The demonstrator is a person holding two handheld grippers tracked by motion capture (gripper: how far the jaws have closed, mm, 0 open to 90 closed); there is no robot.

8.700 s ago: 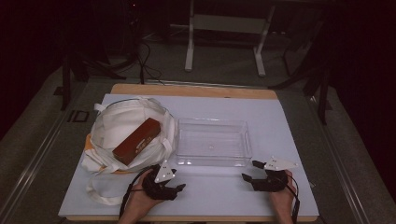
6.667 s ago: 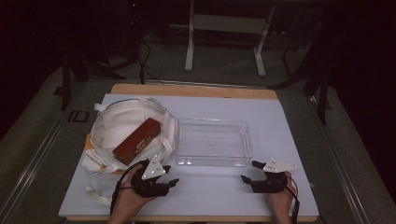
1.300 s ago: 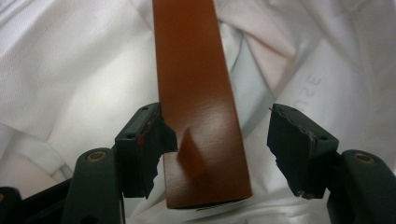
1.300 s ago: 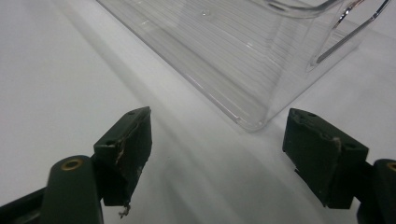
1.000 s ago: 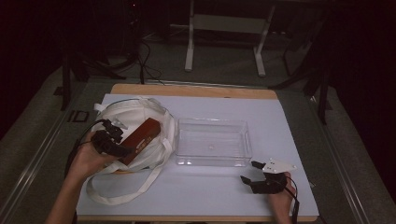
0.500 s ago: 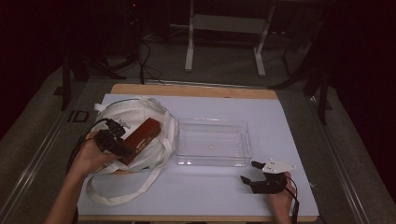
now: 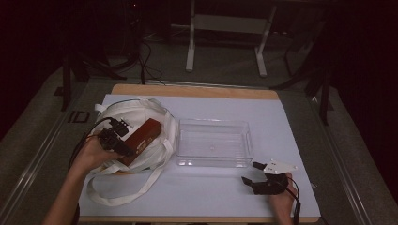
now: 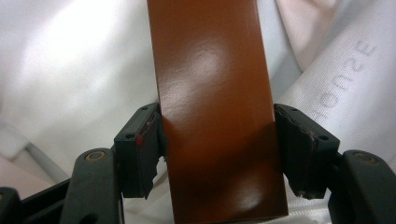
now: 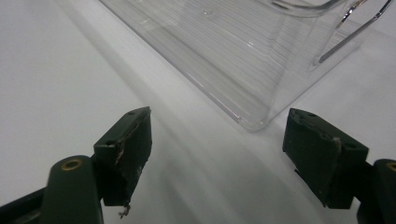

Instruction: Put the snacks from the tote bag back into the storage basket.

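Lying on a white bag (image 8: 327,93) lettered "HOUSE", the brown box (image 8: 215,116) is gripped between the left gripper (image 8: 217,140) jaws; the right gripper (image 9: 217,154) is held wide open, empty.

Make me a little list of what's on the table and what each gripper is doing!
brown box: lies in the mouth of the white bag
white bag: at the table's left, straps loose toward the front edge
clear tray: mid-table, nothing in it, right of the bag
left gripper: jaws on both sides of the brown box, touching it
right gripper: open, holds nothing, low over the table near a corner of the clear tray
table: covered in a pale sheet
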